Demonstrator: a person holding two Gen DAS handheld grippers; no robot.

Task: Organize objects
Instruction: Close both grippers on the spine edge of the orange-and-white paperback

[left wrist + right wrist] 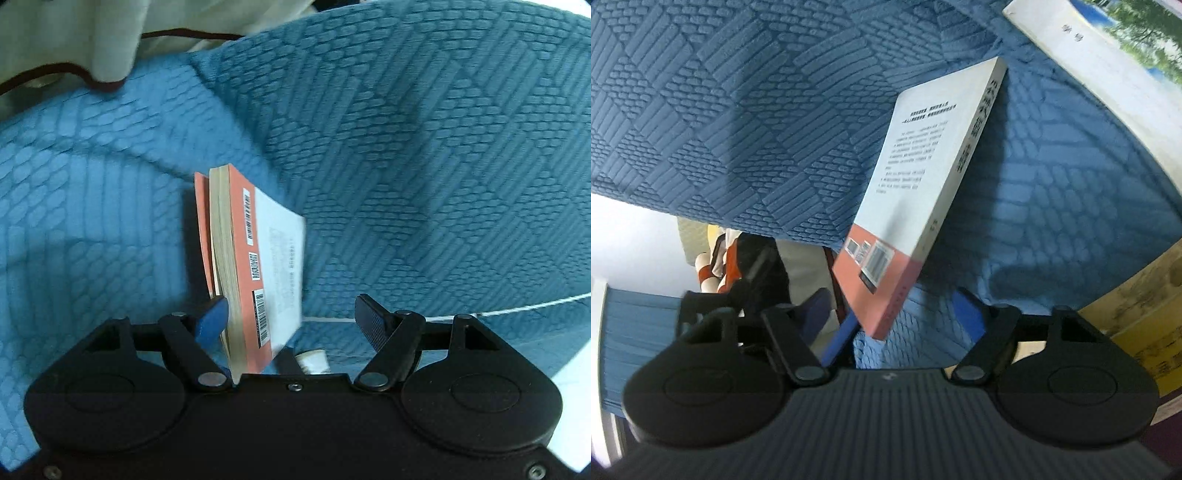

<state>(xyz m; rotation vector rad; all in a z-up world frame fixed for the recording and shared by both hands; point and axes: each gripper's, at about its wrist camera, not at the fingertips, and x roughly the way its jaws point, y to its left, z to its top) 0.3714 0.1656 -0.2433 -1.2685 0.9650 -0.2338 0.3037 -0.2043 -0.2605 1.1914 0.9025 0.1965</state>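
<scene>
Paperback book (255, 266) occupies the centre of the left wrist view, standing on edge over a blue quilted bedspread (424, 147). Its back cover is white with a salmon-orange band carrying barcodes and small print, too blurred to read; the front cover hangs slightly apart from the yellowed page block.

Left gripper (291, 321), lower centre of the same view: jaws spread. The left blue finger (212, 321) lies against the book's lower corner; the other finger stands well clear to the right, so there is no pinch. A white cord (517, 308) crosses the bedspread at right, and cream fabric with a dark border (74, 44) fills the upper left.

Right wrist view shows the same book (916, 177) from the other side, tilted, with the printed spine visible; the paragraphs on the cover are illegible. Right gripper (897, 317), lower centre: jaws spread, the book's orange corner between them; whether either pad touches it cannot be told.

Seen only here: a second book with a landscape cover (1108, 55) at upper right, a yellow-brown box (1137, 325) at right, and a person's clothing (738, 266) at lower left.
</scene>
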